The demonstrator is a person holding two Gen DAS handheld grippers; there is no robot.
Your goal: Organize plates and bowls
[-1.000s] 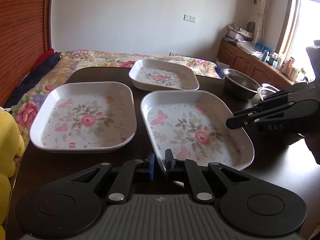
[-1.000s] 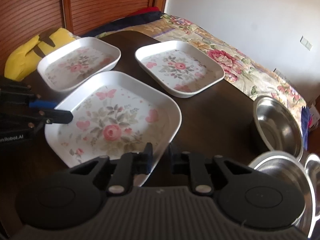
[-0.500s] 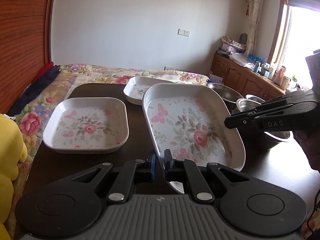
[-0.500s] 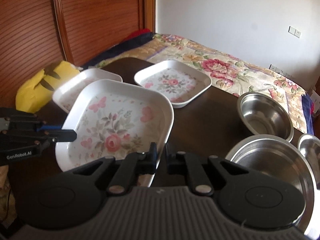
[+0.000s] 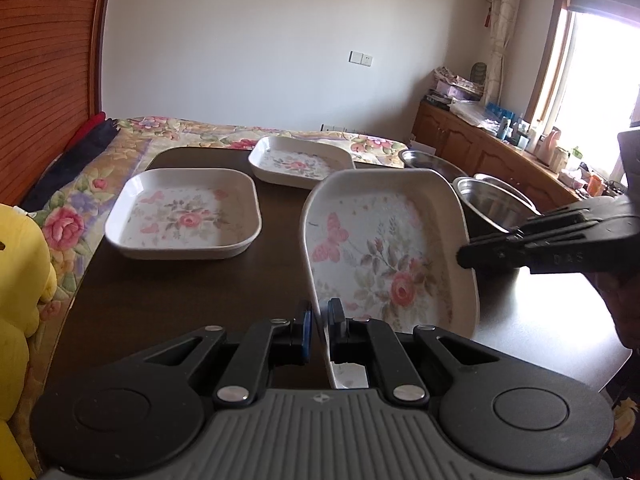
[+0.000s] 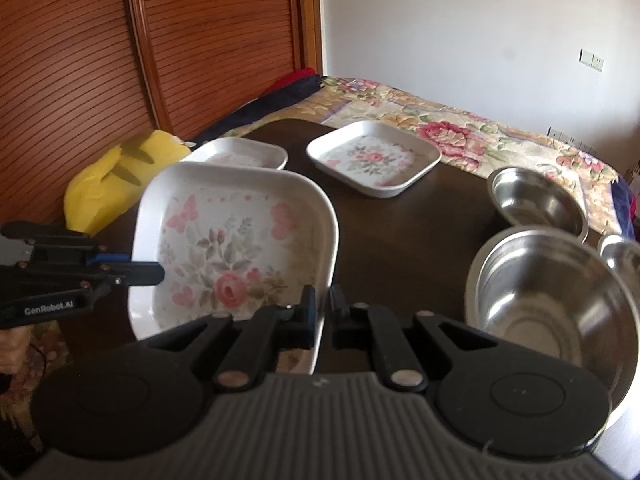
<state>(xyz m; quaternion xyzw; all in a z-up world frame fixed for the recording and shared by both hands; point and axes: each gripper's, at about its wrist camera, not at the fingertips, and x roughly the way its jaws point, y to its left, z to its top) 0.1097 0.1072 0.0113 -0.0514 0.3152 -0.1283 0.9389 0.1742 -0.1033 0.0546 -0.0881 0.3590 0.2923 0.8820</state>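
While the dark brown wooden desk carries two white square floral plates lying apart and unstacked, the third floral plate hangs tilted above it, so the sorting looks barely begun. The left hand-held gripper and right hand-held gripper are each clamped on its rim at opposite edges. Three round steel bowls sit un-nested at the desk's right end, waiting to be organized.
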